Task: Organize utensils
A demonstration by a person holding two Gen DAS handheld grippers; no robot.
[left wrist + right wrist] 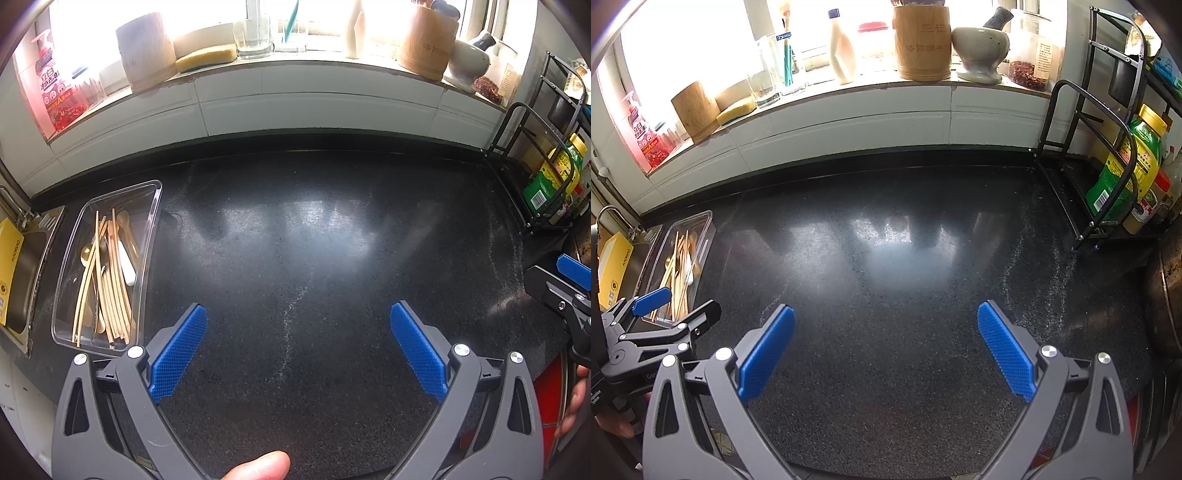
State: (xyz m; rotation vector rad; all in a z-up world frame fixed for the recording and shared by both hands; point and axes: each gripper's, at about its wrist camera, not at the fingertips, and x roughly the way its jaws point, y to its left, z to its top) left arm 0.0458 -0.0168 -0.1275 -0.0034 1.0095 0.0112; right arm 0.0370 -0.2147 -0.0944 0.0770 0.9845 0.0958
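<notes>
The utensils [107, 280] lie together in a clear plastic tray [147, 236] at the left side of the dark, speckled desk [314, 258]. Most of them are long, pale wooden sticks and spoons. There is also a gold spoon [85, 254] and a piece with a white handle [127, 267]. The tray sits just beside a metal sink [26, 280], and a yellow box [9, 266] stands at the sink's edge.

The left hand-held gripper [298, 345] hangs over the bare middle of the desk, near the tray. Its 2 blue pads are spread wide and hold nothing. A thumb [260, 466] shows at the bottom of the left view.

The right hand-held gripper [885, 349] is also over the bare desk. Its blue pads are spread wide too, with nothing between them.

A white ledge [849, 107] runs along the back under a bright window. On it stand 2 wooden pots [921, 40], a stone bowl [980, 48], a white bottle [842, 48] and a yellow sponge [205, 57]. A black wire rack [1086, 155] at the right holds a green and yellow bottle [1123, 166].
</notes>
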